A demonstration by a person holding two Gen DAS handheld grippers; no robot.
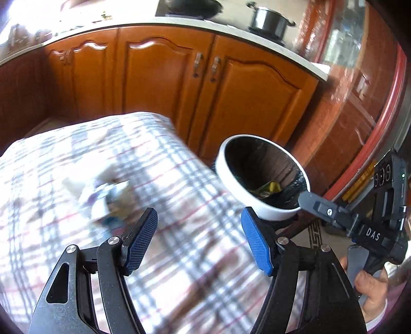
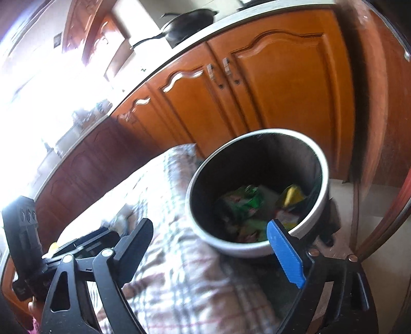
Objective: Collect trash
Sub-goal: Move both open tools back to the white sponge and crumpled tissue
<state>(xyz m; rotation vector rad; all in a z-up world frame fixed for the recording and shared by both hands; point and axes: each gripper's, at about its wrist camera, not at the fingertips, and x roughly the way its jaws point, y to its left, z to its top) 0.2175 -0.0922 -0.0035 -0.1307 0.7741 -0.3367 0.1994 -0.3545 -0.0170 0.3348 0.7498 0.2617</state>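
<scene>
From the left wrist, the left gripper point(image 1: 199, 237) stands wide and empty over the checked cloth point(image 1: 179, 257); blurred wrappers point(image 1: 108, 197) lie left of the bin point(image 1: 262, 177), so it should settle before closing. From the right wrist, the right gripper point(image 2: 215, 246) gapes empty at the bin's near rim point(image 2: 257, 195), trash inside.

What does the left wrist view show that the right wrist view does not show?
Only the left wrist view: a blurred pile of wrappers on the tablecloth and a steel pot on the counter. Only the right wrist view: a green packet inside the bin and a dark frying pan. Both: the white-rimmed trash bin, the checked tablecloth, the wooden cabinets, and open, empty tools.
</scene>
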